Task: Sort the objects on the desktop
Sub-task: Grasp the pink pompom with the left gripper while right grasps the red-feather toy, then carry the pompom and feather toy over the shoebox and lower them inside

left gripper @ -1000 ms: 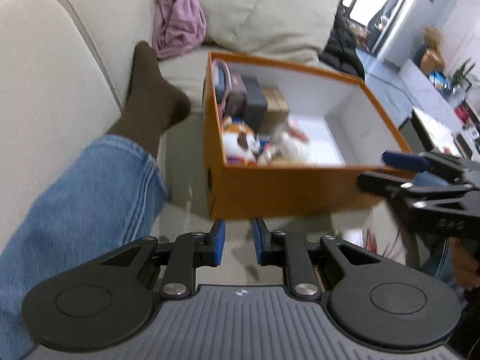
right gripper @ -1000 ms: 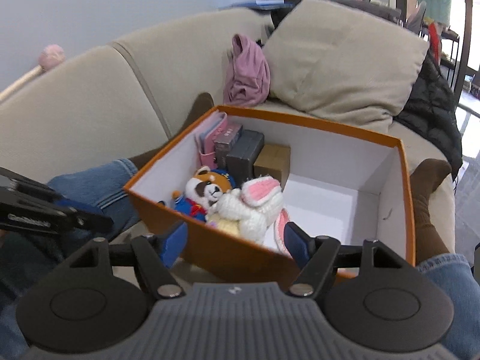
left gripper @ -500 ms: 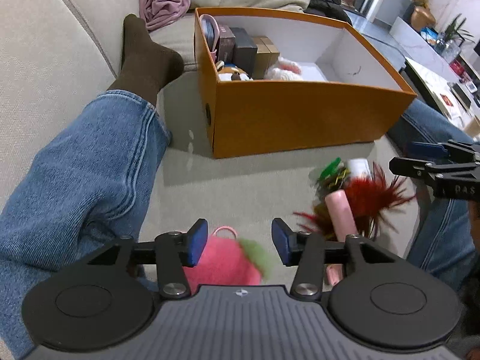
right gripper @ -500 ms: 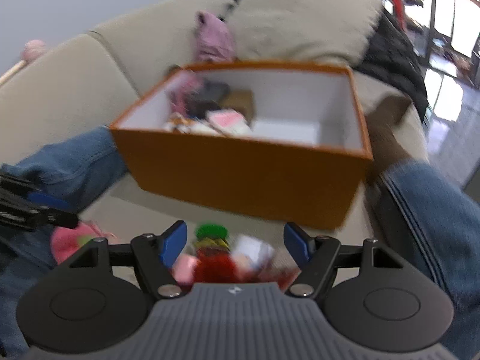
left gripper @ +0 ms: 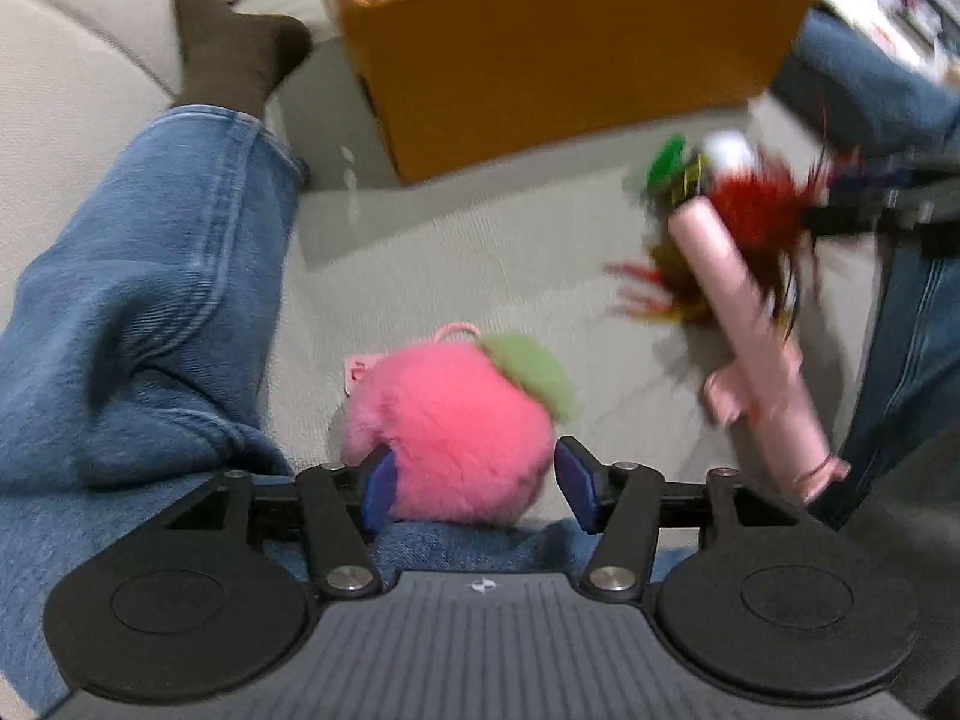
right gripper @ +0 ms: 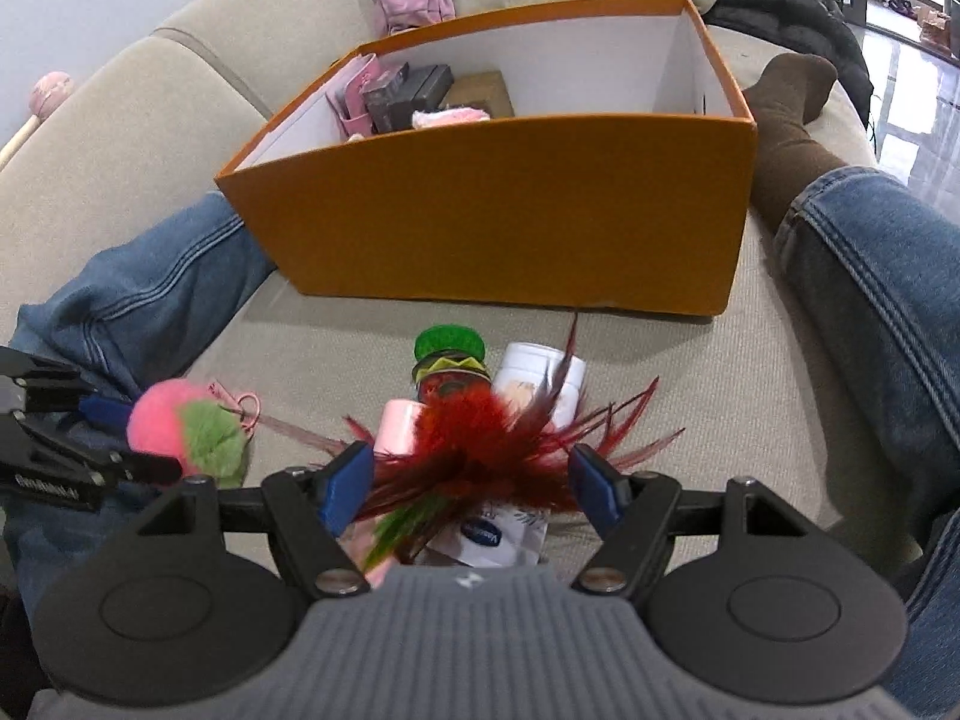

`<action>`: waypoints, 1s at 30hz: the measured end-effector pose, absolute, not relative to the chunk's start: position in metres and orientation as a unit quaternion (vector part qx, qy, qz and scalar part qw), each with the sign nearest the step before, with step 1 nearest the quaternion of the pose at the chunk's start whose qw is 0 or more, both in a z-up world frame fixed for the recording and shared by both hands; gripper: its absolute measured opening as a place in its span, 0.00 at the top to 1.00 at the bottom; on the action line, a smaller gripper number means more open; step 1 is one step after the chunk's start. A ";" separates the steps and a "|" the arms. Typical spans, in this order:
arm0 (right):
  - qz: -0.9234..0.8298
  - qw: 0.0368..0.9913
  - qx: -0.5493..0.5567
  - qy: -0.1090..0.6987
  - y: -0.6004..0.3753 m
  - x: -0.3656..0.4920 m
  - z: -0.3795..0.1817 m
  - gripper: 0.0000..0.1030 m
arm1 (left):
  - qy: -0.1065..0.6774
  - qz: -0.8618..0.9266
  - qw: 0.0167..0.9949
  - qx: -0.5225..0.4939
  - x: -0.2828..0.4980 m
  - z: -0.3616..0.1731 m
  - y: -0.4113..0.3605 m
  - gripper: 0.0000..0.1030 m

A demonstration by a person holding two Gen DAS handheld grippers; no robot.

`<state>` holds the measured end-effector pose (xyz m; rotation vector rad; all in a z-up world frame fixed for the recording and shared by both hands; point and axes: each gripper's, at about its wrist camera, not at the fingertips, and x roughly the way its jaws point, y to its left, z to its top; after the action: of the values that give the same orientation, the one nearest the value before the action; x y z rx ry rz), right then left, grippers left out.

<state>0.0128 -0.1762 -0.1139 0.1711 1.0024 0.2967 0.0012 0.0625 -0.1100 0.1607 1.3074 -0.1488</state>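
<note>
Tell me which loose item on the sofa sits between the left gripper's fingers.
The pink plush ball with its green leaf; the feather toy lies off to its right.

Left wrist view: a plush ball [left gripper: 450, 426] lies between the spread fingers [left gripper: 378, 489] of the left gripper [left gripper: 477, 489], on the sofa seat [left gripper: 480, 252]. Ahead of the fingers stands an open box [left gripper: 570, 60]; right of them lie a tube [left gripper: 750, 336] and a feather toy [left gripper: 756, 222]. Right wrist view: the feather toy [right gripper: 480, 444] lies between the parted fingers [right gripper: 591, 489] of the right gripper [right gripper: 468, 489], with a bottle [right gripper: 447, 363] and a jar [right gripper: 540, 381] just beyond, before the box [right gripper: 510, 210].
</note>
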 end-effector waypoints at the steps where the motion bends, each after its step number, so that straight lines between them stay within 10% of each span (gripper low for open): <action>1: 0.139 0.862 0.082 0.480 -0.177 0.013 -0.114 0.29 | 0.611 -0.066 0.784 0.080 0.003 -0.116 0.061 0.36; 12: 0.157 0.861 0.066 0.479 -0.181 0.016 -0.118 0.38 | 0.625 -0.028 0.780 0.028 0.025 -0.146 0.069 0.46; 20: 0.168 0.849 0.077 0.496 -0.173 0.033 -0.141 1.00 | 0.606 -0.014 0.795 -0.011 0.021 -0.143 0.075 0.50; 30: 0.186 0.885 0.082 0.419 -0.176 0.042 -0.095 1.00 | 0.566 -0.006 0.822 -0.066 0.023 -0.122 0.086 0.53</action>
<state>0.0423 -0.1758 -0.0951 0.1710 0.8714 0.3861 0.0233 0.0857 -0.1215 -0.1415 1.2045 -0.0125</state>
